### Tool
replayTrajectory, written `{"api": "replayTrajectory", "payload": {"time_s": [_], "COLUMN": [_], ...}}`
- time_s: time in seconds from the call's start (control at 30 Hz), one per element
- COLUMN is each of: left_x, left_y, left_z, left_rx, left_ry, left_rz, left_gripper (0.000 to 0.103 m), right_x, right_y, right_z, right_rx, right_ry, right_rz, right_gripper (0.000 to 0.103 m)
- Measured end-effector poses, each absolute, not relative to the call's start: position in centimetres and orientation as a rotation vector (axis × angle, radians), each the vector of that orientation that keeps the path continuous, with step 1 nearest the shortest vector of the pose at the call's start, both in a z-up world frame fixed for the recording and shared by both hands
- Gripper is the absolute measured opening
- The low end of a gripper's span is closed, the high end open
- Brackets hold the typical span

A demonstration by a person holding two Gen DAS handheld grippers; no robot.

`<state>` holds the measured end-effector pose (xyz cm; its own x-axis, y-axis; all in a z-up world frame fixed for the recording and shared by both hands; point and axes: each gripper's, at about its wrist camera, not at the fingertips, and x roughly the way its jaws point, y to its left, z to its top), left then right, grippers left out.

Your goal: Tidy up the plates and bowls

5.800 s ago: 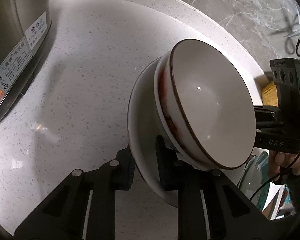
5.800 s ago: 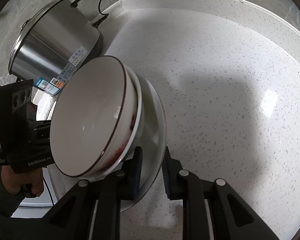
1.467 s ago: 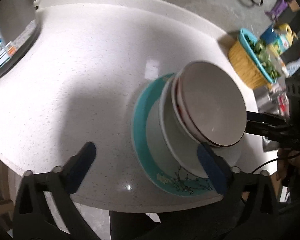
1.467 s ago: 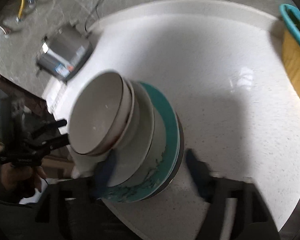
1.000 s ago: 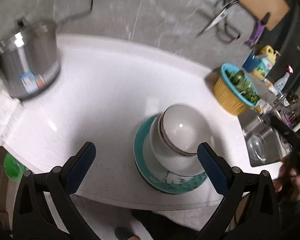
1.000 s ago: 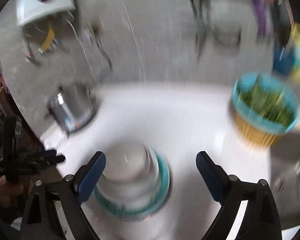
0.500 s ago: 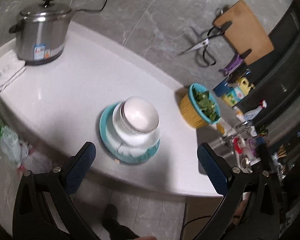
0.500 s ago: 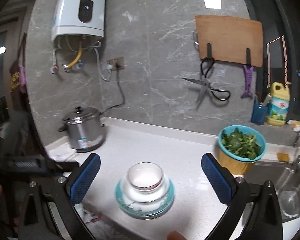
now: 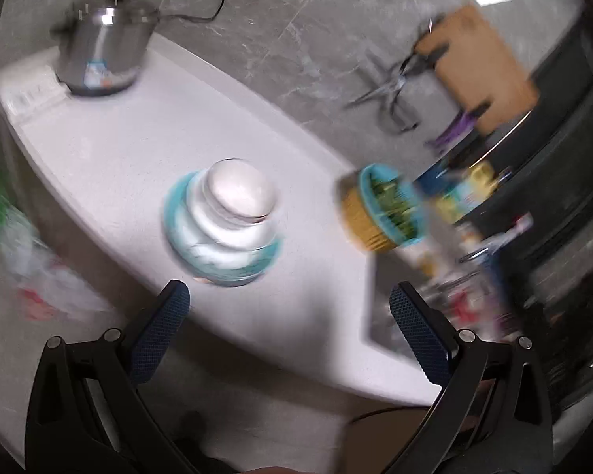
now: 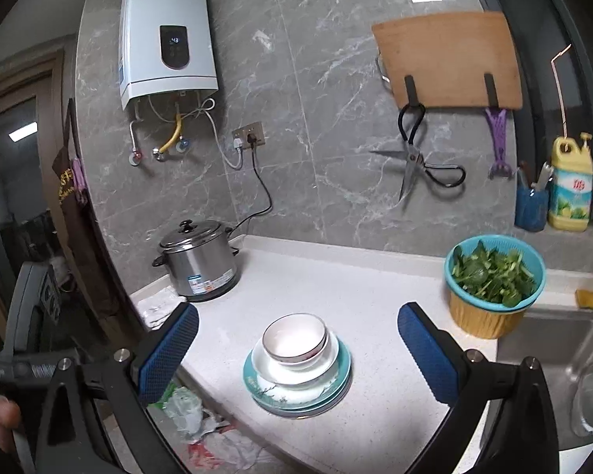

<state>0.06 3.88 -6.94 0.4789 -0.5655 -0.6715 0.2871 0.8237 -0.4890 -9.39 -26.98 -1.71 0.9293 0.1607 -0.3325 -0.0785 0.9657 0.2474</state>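
A stack of dishes (image 10: 297,367) stands on a white speckled countertop (image 10: 375,288), near its front edge. From the bottom up it is a teal plate (image 10: 344,385) with a painted pattern, a wider white bowl (image 10: 267,359) on that, and a smaller white bowl with a dark rim (image 10: 294,337) nested on top. The stack looks upright and settled, with nothing touching it. The right gripper (image 10: 298,349) is held back from the counter, its two blue-padded fingers (image 10: 427,349) spread wide apart and holding nothing; the stack shows between them but well beyond. The left gripper (image 9: 286,330) is likewise spread wide and empty, also away from the counter, and its view is smeared with motion blur. In that blurred view the stack (image 9: 221,229) still reads as teal below and white above. To the left on the counter stands a steel electric pot (image 10: 197,262) with a lid, plugged into a wall socket. To the right sits a teal colander of leafy greens (image 10: 494,272) set in a yellow basket, and beyond it a steel sink (image 10: 553,347). On the grey marble wall hang a white water heater (image 10: 166,35), a wooden cutting board (image 10: 446,59) and black-handled scissors (image 10: 415,158). Judging from this, the stacking step appears finished and both tools are clear of the dishes. No other loose plates or bowls show on the counter, so the next move probably calls only for checking the stack sits steady, or for looking elsewhere for remaining dishes.
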Motion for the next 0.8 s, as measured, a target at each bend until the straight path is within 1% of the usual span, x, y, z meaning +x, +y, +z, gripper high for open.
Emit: {"api": "replayTrajectory", "payload": {"time_s": [0.13,0.23,0.33,0.57,0.8], "left_x": [-3.3,-5.1,-6.5,-8.4,-7.7], "left_y": [1.2,0.1,-0.1,0.4,0.8], "left_z": [-5.9,-5.5,-4.8,-1.8,-0.8], "left_rx": [-0.072,-0.005,-0.012,0.021,0.022], "left_ry": [0.886,0.883,0.869,0.777,0.795], "left_rz": [-0.256,-0.178,-0.176,-0.136,-0.120], "left_gripper": [0.103,0.103,0.103,0.103,0.103], "right_x": [-8.7,-8.4,-8.8,-10.1,-10.3], "right_y": [-27.1,-26.6,-25.4,-23.6,-22.2], "right_z": [-2.0,-1.9,-1.2,0.2,-0.8], "right_rx": [0.220,0.226,0.185,0.175,0.157], "right_ry": [0.413,0.455,0.470,0.496,0.585], "right_rz": [0.121,0.143,0.093,0.025,-0.072], "right_gripper": [0.103,0.103,0.103,0.103,0.103]}}
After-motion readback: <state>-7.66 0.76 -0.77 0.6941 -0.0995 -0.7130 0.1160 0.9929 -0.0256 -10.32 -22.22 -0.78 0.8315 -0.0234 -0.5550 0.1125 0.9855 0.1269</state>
